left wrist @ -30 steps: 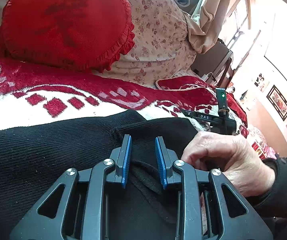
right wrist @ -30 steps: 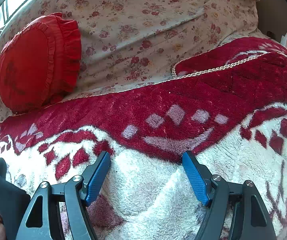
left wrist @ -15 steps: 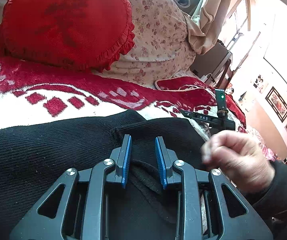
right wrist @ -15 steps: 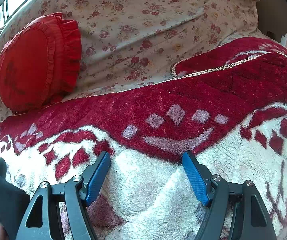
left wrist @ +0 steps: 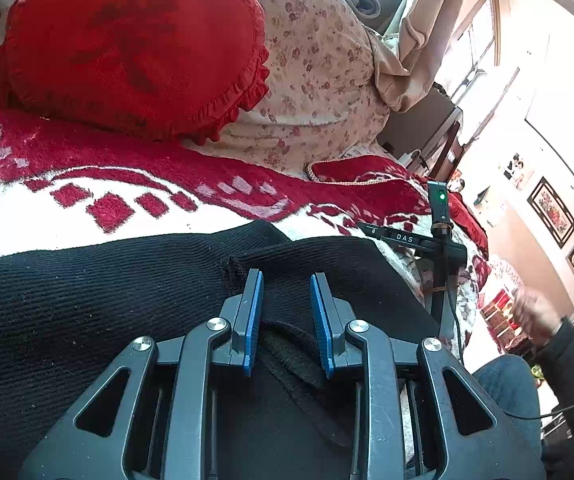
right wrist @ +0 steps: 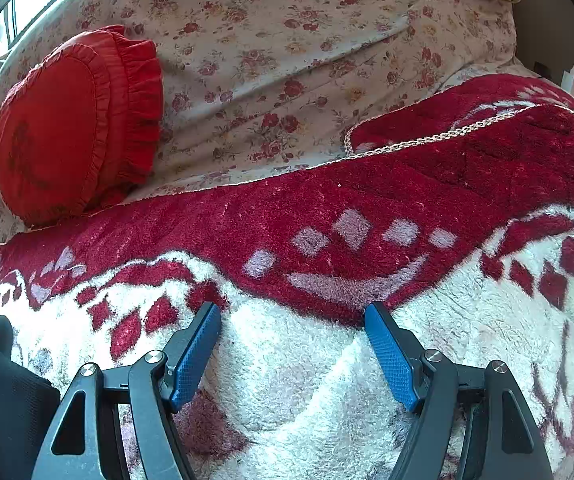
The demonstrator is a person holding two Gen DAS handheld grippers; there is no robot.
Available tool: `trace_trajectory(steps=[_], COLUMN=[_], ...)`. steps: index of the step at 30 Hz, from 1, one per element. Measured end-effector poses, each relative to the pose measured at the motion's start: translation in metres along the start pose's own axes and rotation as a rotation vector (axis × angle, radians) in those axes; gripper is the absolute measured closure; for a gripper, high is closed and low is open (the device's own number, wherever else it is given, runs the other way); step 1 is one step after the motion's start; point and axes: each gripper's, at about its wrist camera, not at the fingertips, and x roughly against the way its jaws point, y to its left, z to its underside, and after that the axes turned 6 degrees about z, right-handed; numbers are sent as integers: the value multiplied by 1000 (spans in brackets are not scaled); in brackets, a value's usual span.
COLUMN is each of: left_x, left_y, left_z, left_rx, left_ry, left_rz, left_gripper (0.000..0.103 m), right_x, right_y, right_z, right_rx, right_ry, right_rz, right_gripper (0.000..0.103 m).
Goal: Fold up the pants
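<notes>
Bedroom with a red-and-white fleece blanket (right wrist: 307,368) as work surface, black pants (left wrist: 87,304) spread flat across its near edge, likely ready for folding; left gripper (left wrist: 286,292) low over the waistband cord, jaws narrowly parted, cloth between but not visibly pinched, probably poised to grab; right gripper (right wrist: 292,336) wide open, empty, parked on bare blanket beside the pants; red frilled cushion (left wrist: 127,44) well behind
</notes>
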Motion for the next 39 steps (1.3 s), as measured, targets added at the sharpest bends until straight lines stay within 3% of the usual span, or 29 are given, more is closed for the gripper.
trace_trajectory(steps=[32, 35, 39], left_x=[-2, -2, -1], left_y=[-3, -4, -3], left_z=[0, 0, -2], left_rx=[-10, -11, 2], left_ry=[5, 10, 17], left_rz=[-16, 0, 57], left_gripper=[78, 76, 61], right_x=[1, -1, -1], right_y=[-1, 1, 0], right_z=[1, 0, 0], right_rx=[0, 10, 3], right_ry=[0, 0, 1], right_rz=[0, 14, 5], right_gripper=[30, 30, 30])
